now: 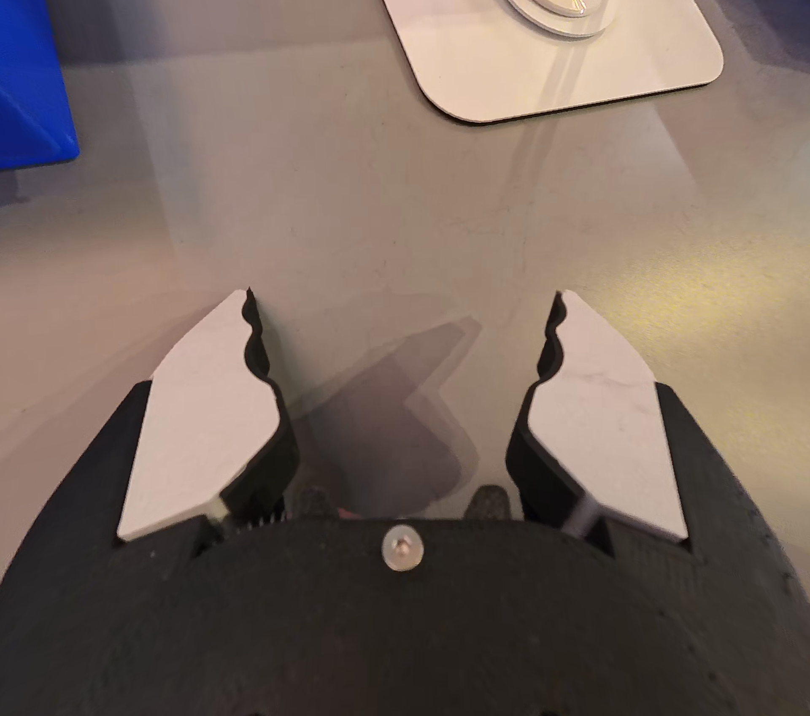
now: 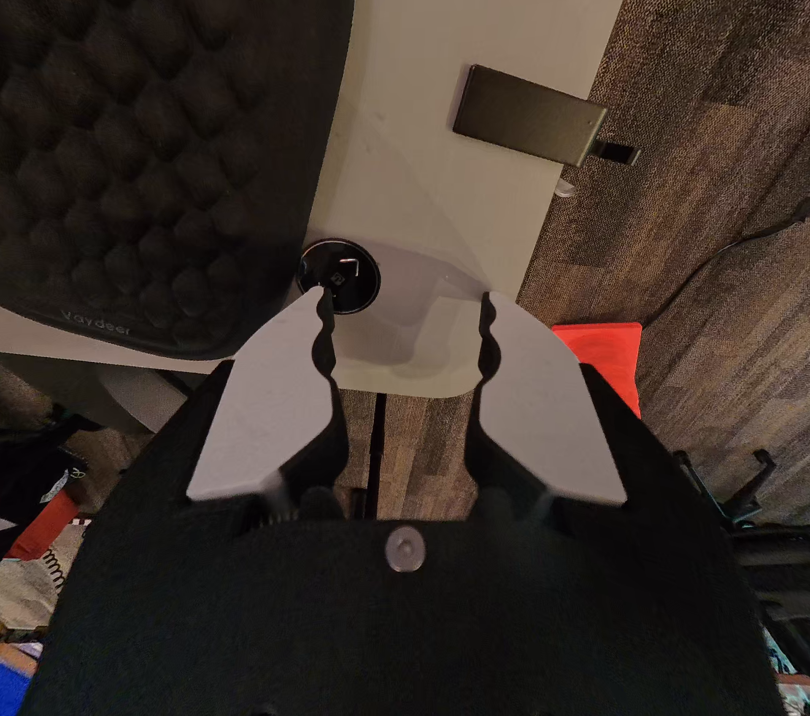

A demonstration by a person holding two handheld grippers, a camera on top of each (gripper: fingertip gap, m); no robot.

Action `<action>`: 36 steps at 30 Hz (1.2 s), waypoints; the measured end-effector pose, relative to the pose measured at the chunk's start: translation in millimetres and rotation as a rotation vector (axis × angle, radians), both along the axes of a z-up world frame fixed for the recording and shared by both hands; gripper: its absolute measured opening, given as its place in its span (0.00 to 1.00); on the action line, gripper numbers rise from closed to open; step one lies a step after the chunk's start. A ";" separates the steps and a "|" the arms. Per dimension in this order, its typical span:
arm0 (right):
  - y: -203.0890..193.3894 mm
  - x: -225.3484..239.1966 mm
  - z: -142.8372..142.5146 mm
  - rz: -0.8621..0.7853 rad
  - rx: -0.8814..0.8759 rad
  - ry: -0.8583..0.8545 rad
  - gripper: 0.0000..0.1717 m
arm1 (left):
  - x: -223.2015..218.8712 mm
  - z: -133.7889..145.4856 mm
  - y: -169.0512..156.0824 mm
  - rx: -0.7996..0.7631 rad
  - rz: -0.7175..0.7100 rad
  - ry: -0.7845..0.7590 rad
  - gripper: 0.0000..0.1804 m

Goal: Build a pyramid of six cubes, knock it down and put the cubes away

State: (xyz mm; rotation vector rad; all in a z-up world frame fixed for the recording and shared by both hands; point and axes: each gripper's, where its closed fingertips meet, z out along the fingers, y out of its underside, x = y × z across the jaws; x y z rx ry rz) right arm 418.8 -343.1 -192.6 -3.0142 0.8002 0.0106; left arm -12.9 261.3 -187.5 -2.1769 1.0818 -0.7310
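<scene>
My left claw (image 1: 403, 294) hung released over the bare desk (image 1: 350, 204) — my right claw (image 2: 403, 298) too, grasping nothing.

Blue bin (image 1: 30, 50), white stand plate (image 1: 561, 72), black dimpled cushion (image 2: 144, 103), perhaps red block (image 2: 607, 353).

Your left wrist view looks down, close, along its tool (image 1: 403, 291) at the counter (image 1: 350, 191). Your right wrist view looks steeply down over a counter corner (image 2: 438, 379) to carpet (image 2: 701, 212). They share nothing recognisable.
</scene>
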 end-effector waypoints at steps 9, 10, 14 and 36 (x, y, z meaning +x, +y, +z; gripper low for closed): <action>0.1 -0.2 11.3 -0.008 0.008 -0.005 0.38 | 1.7 13.0 -4.3 -0.012 -0.039 -0.018 0.70; 0.1 -0.3 12.5 -0.011 0.011 -0.008 0.38 | 1.7 14.5 -4.0 -0.013 -0.038 -0.021 0.70; -0.4 -0.5 17.8 -0.020 0.028 -0.016 0.38 | 2.9 19.3 -6.3 -0.017 -0.059 -0.018 0.72; 386.6 -174.9 84.2 0.526 0.719 -0.208 0.47 | -106.4 158.3 219.6 0.347 0.200 0.034 0.59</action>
